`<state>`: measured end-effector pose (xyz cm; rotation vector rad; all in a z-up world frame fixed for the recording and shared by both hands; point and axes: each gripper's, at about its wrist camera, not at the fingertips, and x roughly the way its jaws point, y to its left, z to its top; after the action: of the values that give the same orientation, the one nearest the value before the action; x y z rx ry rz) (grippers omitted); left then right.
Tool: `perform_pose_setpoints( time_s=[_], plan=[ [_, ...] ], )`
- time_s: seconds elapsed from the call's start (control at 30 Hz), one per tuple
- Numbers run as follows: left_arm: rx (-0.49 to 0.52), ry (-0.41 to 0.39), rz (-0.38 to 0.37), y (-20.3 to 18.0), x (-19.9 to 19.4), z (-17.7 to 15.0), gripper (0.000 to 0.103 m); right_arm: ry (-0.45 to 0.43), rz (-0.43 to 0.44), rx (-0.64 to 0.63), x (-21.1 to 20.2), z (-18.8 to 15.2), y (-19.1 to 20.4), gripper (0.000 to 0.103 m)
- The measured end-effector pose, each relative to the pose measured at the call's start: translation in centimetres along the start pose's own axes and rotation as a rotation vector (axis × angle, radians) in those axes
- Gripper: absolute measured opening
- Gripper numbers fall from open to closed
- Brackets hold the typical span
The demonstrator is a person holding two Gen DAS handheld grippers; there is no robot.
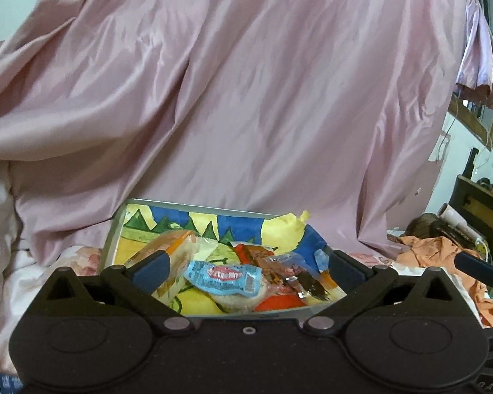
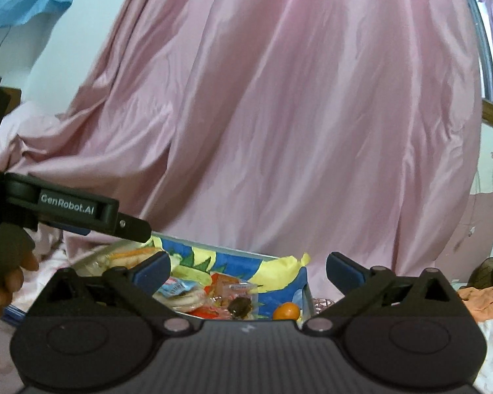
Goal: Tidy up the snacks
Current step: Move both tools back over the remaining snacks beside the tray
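1. Hovering just short of the near edge of the tray (image 1: 113,239), the left gripper (image 1: 246,267) has its fingers spread wide with nothing between them, probably so the person can pick out a snack before reaching in.
2. The tray is lined with a bright painted paper (image 1: 240,226) in blue, yellow and green; it rests on pale bedding (image 1: 26,269) in front of a draped pink cloth (image 1: 230,98), which puts it within reach of both tools.
3. At the left edge of the tray an orange-and-white packet (image 1: 171,256) lies tilted, just beyond the left finger pad.
4. Near the middle, a blue-wrapped biscuit (image 1: 223,277) sits on top of the pile, touching the orange packet's side.
5. To its right lie red and brown wrappers (image 1: 272,262), overlapping; their labels are too blurred to read.
6. The snacks lie in one heap with no dividers visible, so by my judgement the sorting is barely begun.
7. In the right wrist view the right gripper (image 2: 248,269) is likewise released and empty, held above the tray's near right corner.
8. Below it a dark round sweet (image 2: 241,305) and a small orange ball (image 2: 286,312), possibly a fruit or candy, rest near the right wall of the tray.
9. An orange cloth (image 1: 437,249) lies beyond the tray's right edge.
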<state>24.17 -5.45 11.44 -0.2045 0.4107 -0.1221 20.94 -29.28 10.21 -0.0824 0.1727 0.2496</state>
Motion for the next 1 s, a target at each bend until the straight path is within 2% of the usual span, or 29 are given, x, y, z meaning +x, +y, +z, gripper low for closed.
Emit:
perform_pose_setpoints(
  time_s=[0.17, 0.5, 0.7, 1.0],
  plan=[
    [-0.02, 0.002, -0.008, -0.3, -2.7, -1.2, 0.102, -0.003, -0.019, -0.002, -3.1, -0.1, 0.4, 0.103],
    [0.016, -0.002, 0.001, 0.2, -8.6, -4.1, 0.102, 0.008, -0.054, 0.022, -8.3, -1.3, 1.6, 0.103],
    [0.117, -0.027, 0.03, 0.5, -11.9, -5.9, 0.102, 0.024, -0.042, 0.036, -10.9, -1.4, 2.9, 0.103],
    [0.133, -0.009, 0.051, 1.9, -17.0, -8.2, 0.102, 0.075, -0.033, 0.025, -14.6, -1.1, 6.4, 0.103]
  ],
)
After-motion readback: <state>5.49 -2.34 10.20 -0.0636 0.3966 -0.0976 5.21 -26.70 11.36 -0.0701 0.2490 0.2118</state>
